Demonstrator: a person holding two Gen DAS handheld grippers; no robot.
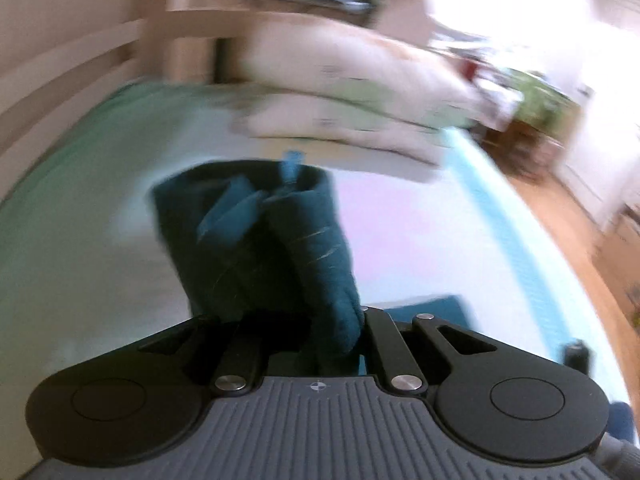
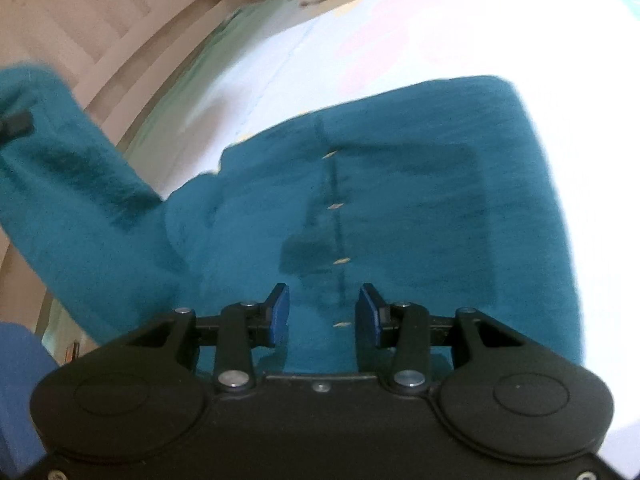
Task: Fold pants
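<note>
Teal pants (image 2: 400, 200) lie spread on the bed sheet (image 2: 360, 40), their button fly facing up. My right gripper (image 2: 324, 312) hovers just above the fly, open, with its blue pads (image 2: 280, 312) apart and only flat cloth beneath them. My left gripper (image 1: 290, 184) is shut on a bunched part of the pants (image 1: 256, 248). That part is lifted off the bed and drapes back over the fingers, hiding all but a blue pad tip (image 1: 292, 162). The right wrist view shows this raised leg (image 2: 68, 168) at the far left. The left wrist view is motion-blurred.
Pillows (image 1: 340, 92) are stacked at the head of the bed. A pale wooden bed frame (image 2: 120, 20) runs along the far side. Wooden floor (image 1: 560, 220) and cluttered furniture (image 1: 536, 100) lie beyond the bed's right edge. A blue sleeve (image 2: 20, 380) shows at lower left.
</note>
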